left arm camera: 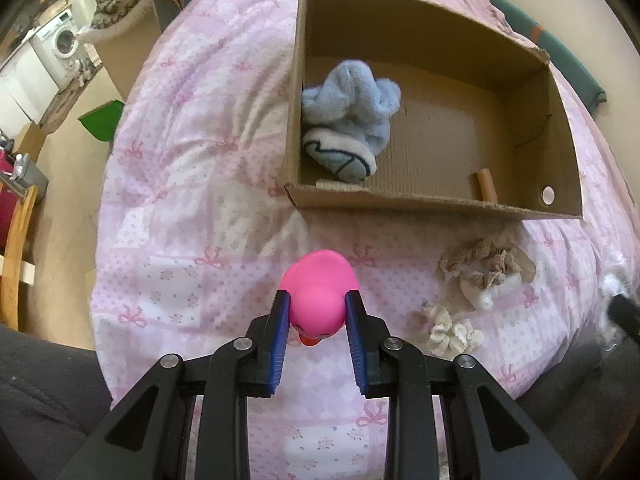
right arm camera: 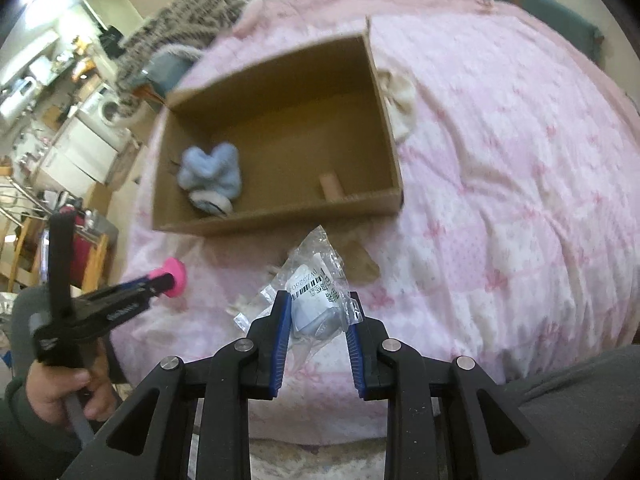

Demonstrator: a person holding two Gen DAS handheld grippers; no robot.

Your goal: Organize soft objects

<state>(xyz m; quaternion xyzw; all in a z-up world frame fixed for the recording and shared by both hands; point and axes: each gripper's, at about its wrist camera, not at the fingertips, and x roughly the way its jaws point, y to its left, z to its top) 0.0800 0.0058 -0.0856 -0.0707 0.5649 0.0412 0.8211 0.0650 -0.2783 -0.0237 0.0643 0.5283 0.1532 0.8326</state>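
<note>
My left gripper (left arm camera: 318,300) is shut on a pink rubber duck (left arm camera: 318,284) and holds it above the pink bedspread, short of the cardboard box (left arm camera: 420,204). A blue plush toy (left arm camera: 352,120) lies in the box's left part. My right gripper (right arm camera: 318,304) is shut on a clear plastic bag holding a soft grey-white item (right arm camera: 316,292), in front of the box (right arm camera: 280,220). The left gripper (right arm camera: 160,282) with the duck (right arm camera: 174,276) shows at left in the right wrist view.
A beige knotted cloth (left arm camera: 486,268) and a cream scrunchie (left arm camera: 450,332) lie on the bed right of the duck. A small cardboard tube (left arm camera: 486,186) lies in the box. A cream cloth (right arm camera: 398,96) lies beside the box's right wall. Furniture and a washing machine (left arm camera: 64,42) stand at left.
</note>
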